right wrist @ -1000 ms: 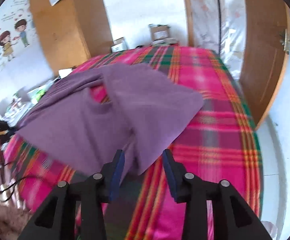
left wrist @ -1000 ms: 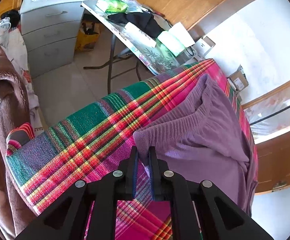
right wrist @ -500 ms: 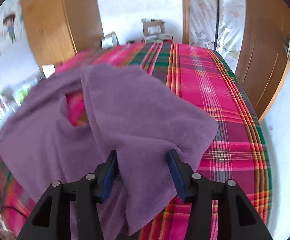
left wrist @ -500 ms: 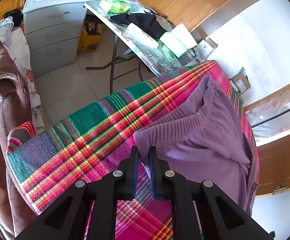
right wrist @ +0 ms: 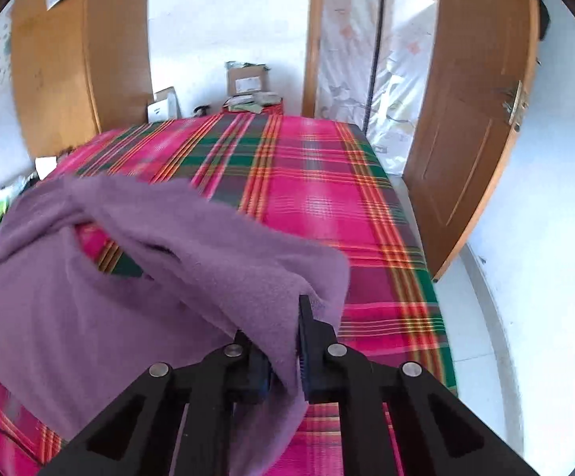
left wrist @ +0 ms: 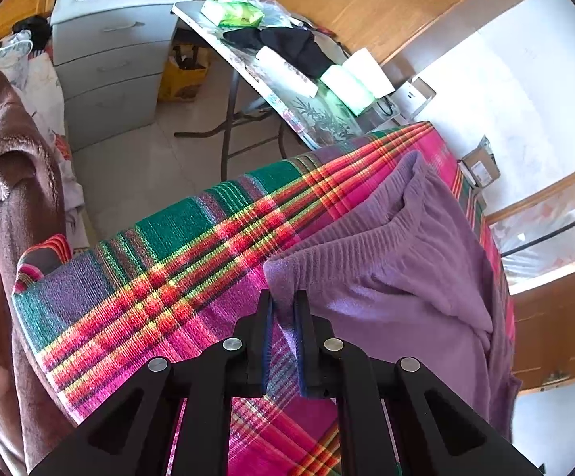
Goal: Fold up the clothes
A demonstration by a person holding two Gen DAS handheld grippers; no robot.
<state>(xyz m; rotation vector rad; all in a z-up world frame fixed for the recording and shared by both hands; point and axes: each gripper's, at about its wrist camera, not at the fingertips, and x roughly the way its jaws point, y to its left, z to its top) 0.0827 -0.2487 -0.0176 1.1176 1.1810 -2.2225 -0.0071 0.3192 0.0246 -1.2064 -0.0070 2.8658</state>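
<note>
- The left gripper point(left wrist: 283, 313), at the lower centre of the left wrist view, is pinching the ribbed waistband corner of the purple garment point(left wrist: 406, 277) between its nearly closed jaws.
- The right gripper point(right wrist: 283, 341), low in the right wrist view, is clamping a bunched fold of the same purple garment point(right wrist: 89, 309), which is draping over its left finger and hiding it.
- The garment is lying across the plaid bedspread point(left wrist: 148, 277), filling the centre right of the left view and the left half of the right view.
- A folding table point(left wrist: 307, 119) is standing at upper centre, beside a grey drawer unit point(left wrist: 109, 59).
- A cardboard box point(right wrist: 246, 79) is carrying a label too blurred to read.
</note>
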